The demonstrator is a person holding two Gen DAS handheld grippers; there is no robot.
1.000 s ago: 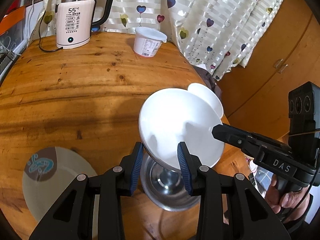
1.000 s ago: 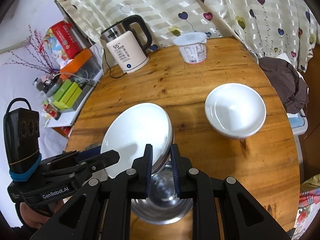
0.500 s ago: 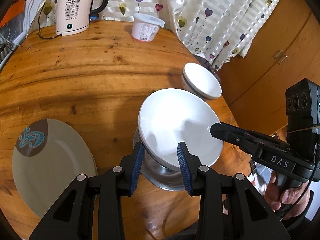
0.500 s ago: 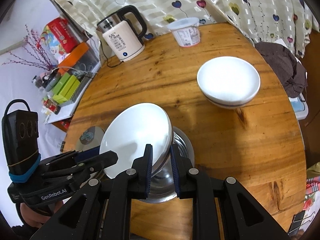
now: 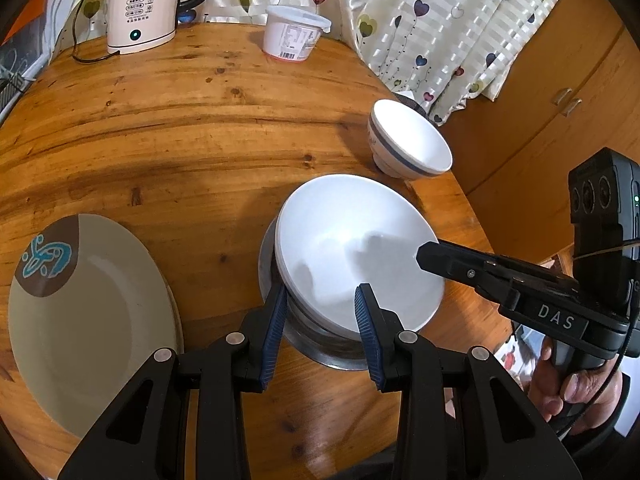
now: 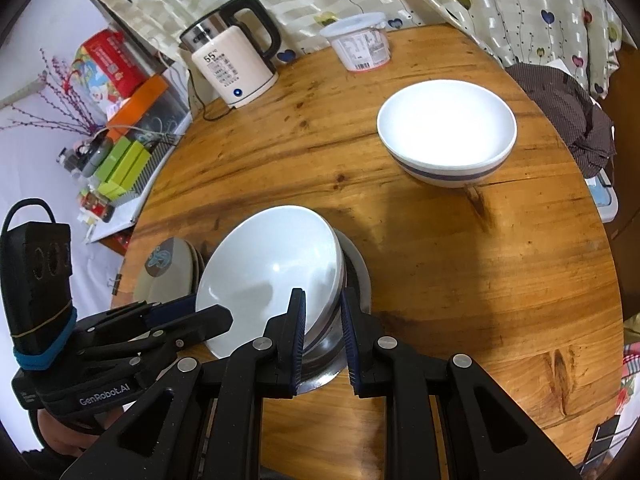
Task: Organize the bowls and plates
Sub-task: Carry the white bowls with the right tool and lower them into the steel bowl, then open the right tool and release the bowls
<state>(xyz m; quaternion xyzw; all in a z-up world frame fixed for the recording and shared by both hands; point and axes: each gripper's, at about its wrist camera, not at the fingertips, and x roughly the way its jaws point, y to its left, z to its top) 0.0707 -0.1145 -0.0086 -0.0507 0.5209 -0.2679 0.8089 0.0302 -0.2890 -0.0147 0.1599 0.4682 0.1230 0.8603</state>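
Note:
A white bowl point(image 5: 352, 248) with a blue band leans tilted inside a steel bowl point(image 5: 332, 352) on the round wooden table point(image 5: 200, 120). My left gripper point(image 5: 320, 316) is shut on its near rim, one blue pad outside and one inside. My right gripper point(image 6: 323, 328) is shut on the opposite rim of the white bowl point(image 6: 268, 268), with the steel bowl point(image 6: 356, 276) under it. Each gripper shows in the other's view: the right gripper point(image 5: 424, 256) at the bowl's right edge, the left gripper point(image 6: 216, 316) at its left edge.
A second white bowl point(image 6: 448, 132) with a blue band stands farther back on the right. A beige plate point(image 5: 92, 312) with a brown and teal patch lies to the left. A kettle point(image 6: 232, 64) and a plastic tub point(image 6: 360, 44) stand by the curtain. A dark cloth point(image 6: 560, 108) hangs off the table's right edge.
Both grippers have sunk toward the table with the white bowl between them, and the bowl has come down into the steel bowl. The plate and the second bowl have come further into view.

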